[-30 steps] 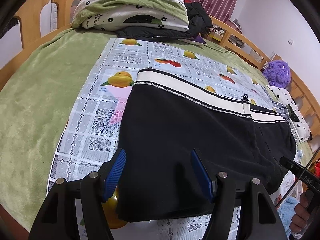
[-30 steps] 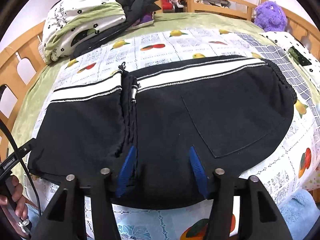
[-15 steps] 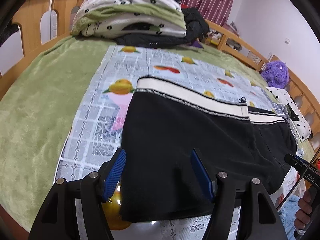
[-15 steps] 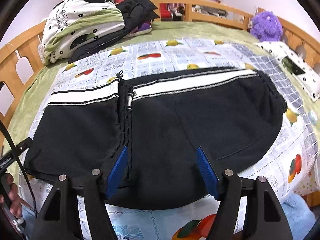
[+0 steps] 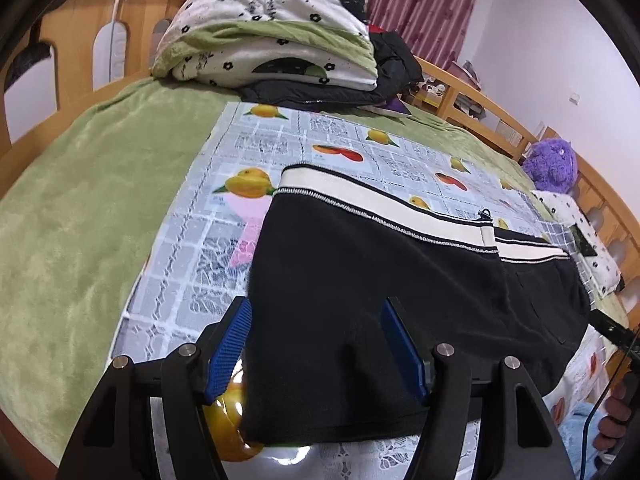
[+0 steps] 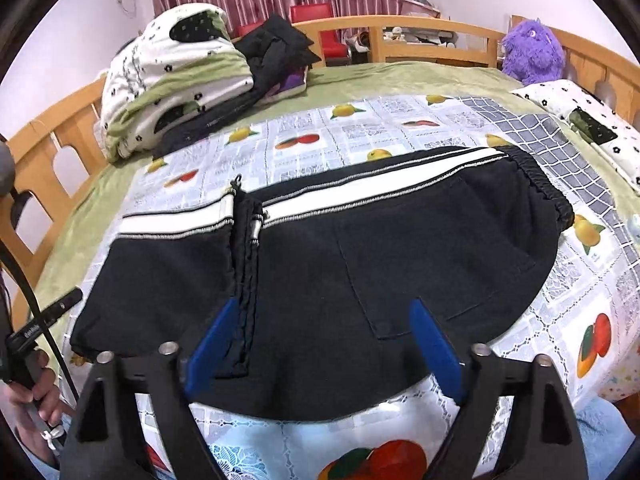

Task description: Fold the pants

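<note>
Black pants [image 5: 360, 288] with a white side stripe lie folded flat on a fruit-print cloth [image 5: 224, 216] on the bed. They also show in the right wrist view [image 6: 360, 264], with a back pocket and a drawstring [image 6: 248, 264] on top. My left gripper [image 5: 316, 344] is open and empty, its blue pads either side of the pants' near left end. My right gripper [image 6: 324, 344] is open wide and empty over the near edge of the pants.
A folded floral quilt [image 5: 272, 36] and dark clothes [image 6: 276, 52] sit at the head of the bed. A purple plush toy [image 6: 528, 52] is by the wooden rail [image 6: 420, 28]. Green blanket [image 5: 80, 208] lies to the left.
Both grippers have pulled back and tilted up, so the room shows higher in the views. The right gripper's jaws have opened wider. The pants have not moved.
</note>
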The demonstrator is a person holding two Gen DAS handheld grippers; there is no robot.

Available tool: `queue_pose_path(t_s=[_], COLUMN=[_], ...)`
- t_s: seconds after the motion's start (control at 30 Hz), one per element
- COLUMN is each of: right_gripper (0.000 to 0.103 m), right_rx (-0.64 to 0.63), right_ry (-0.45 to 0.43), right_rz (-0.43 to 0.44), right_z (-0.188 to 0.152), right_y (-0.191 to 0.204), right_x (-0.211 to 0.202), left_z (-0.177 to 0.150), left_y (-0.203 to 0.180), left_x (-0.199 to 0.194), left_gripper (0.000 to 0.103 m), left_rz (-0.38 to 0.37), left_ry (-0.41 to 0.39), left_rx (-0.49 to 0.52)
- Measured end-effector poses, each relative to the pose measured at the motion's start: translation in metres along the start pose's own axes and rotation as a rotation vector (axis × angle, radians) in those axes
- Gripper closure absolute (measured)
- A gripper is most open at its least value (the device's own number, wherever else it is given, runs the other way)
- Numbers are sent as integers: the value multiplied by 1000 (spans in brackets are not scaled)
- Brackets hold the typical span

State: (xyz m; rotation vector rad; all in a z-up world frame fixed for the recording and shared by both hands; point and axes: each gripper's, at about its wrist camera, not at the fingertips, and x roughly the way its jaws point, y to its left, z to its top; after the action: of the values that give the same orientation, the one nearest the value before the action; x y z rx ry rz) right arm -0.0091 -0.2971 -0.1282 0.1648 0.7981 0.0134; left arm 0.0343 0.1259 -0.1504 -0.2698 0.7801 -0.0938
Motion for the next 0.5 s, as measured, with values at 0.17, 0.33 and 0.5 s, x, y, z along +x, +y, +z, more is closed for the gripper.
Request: queue_pose_path(t_s=[0.17, 0.33, 0.5], right_gripper=[16, 32, 44], right_rx=[2, -12, -82], right_ry=[-29, -18, 25], right_rz=[-27, 30, 63], right_z=[8, 18, 25], right_y=[-14, -30, -38], right_x=[6, 8, 20], left_z=[-3, -10, -24], left_y=[12, 16, 22], left_x=[-4, -3, 3], left_gripper=[38, 38, 38], left_rz=[29, -38, -39], left_ry=[9, 83, 104], left_rx=[-45, -119, -236])
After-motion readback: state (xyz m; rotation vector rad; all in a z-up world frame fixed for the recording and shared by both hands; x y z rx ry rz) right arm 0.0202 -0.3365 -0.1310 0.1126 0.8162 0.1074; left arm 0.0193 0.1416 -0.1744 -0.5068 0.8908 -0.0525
